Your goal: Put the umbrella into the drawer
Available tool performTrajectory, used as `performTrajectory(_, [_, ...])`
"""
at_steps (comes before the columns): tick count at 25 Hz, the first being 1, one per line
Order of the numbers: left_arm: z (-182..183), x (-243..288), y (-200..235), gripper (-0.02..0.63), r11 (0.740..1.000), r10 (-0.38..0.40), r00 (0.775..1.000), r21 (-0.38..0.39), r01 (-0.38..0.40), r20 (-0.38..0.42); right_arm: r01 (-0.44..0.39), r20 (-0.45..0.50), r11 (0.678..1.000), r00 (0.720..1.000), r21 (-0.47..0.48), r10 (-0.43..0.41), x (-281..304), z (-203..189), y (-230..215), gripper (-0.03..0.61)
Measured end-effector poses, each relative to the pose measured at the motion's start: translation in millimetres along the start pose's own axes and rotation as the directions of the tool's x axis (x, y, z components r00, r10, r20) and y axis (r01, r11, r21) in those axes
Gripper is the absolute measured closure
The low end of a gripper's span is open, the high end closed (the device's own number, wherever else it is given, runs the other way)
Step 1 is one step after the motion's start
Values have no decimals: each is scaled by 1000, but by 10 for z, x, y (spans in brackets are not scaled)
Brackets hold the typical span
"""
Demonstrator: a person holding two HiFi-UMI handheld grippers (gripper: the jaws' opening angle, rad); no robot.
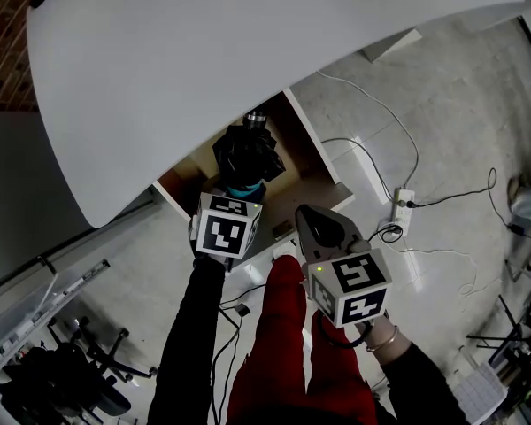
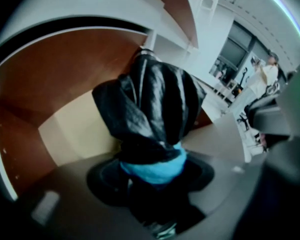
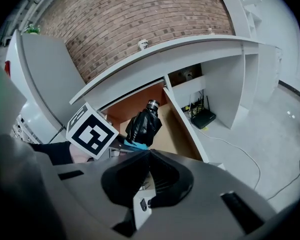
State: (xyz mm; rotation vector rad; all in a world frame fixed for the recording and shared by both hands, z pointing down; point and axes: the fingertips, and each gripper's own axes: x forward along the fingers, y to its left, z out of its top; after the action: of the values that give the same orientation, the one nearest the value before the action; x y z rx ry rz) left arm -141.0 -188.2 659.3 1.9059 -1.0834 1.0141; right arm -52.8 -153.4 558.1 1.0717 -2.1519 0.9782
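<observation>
The folded black umbrella (image 1: 248, 158) has a blue band near its handle and a metal tip pointing away from me. My left gripper (image 1: 245, 189) is shut on its handle end and holds it tilted down over the open drawer (image 1: 311, 138), which has a pale wooden floor. In the left gripper view the umbrella (image 2: 155, 104) fills the space ahead of the left gripper (image 2: 152, 169), with the drawer floor (image 2: 75, 134) behind it. My right gripper (image 1: 314, 215) hangs just right of the drawer front, shut and empty. Its view shows the right gripper (image 3: 150, 151) below the umbrella (image 3: 144, 125).
The white desk top (image 1: 248, 60) overhangs the drawer's back. A power strip (image 1: 401, 206) and cables lie on the floor at the right. A black router (image 3: 205, 118) sits in the alcove beside the drawer. Red trousers (image 1: 288, 343) are below me, and chair bases (image 1: 71, 388) stand at the lower left.
</observation>
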Motion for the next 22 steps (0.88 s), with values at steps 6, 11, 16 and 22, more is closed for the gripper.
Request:
performTrajectory(6, [-18,92,96,359,1000,8,1000,-29,-8,-13,-9,-45,1000,999,5,10,176,60,55,577])
performTrajectory(11, [-23,178,96,358,1000,9,999,-20,-9,-33,-9,-69,1000,998,20,10,274,87,53,577])
performTrajectory(16, [-21,247,100,357,1000,15,999,-10,-16,-46,-11,-92,999,996,49,16,327,93,63,577])
performTrajectory(22, [-29,343,143,353,999,34,998,-12,-35,-51,3,-124,999,992,46,3,391,78,81,577])
